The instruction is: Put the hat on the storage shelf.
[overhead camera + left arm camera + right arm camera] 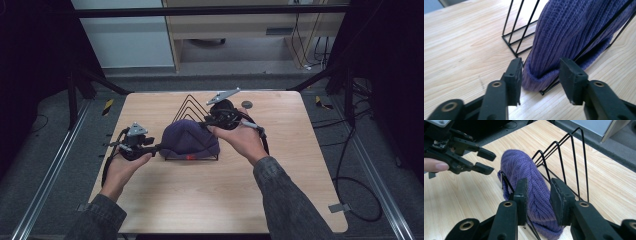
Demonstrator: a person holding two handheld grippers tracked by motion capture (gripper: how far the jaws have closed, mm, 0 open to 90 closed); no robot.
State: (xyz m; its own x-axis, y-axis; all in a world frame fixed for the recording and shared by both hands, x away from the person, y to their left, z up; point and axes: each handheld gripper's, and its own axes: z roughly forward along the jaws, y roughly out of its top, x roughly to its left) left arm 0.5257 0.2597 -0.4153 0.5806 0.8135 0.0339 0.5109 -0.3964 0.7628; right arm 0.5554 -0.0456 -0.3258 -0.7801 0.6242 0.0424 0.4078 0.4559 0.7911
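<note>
Both tools gape — left tool and right tool straddle the beanie's ends.

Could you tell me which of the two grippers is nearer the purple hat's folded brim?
The left gripper: its open jaws flank the folded brim of the purple knitted hat, while the right gripper straddles its other end.

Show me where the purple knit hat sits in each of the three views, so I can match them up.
High view: the purple knit hat lies at the table's middle, in the black wire rack, between the two grippers.
Left gripper view: the hat fills the upper right, its cuff just beyond the open jaws.
Right gripper view: the hat runs down the centre, its near end between the open jaws.
Shared landmark: the rack's wires.
</note>
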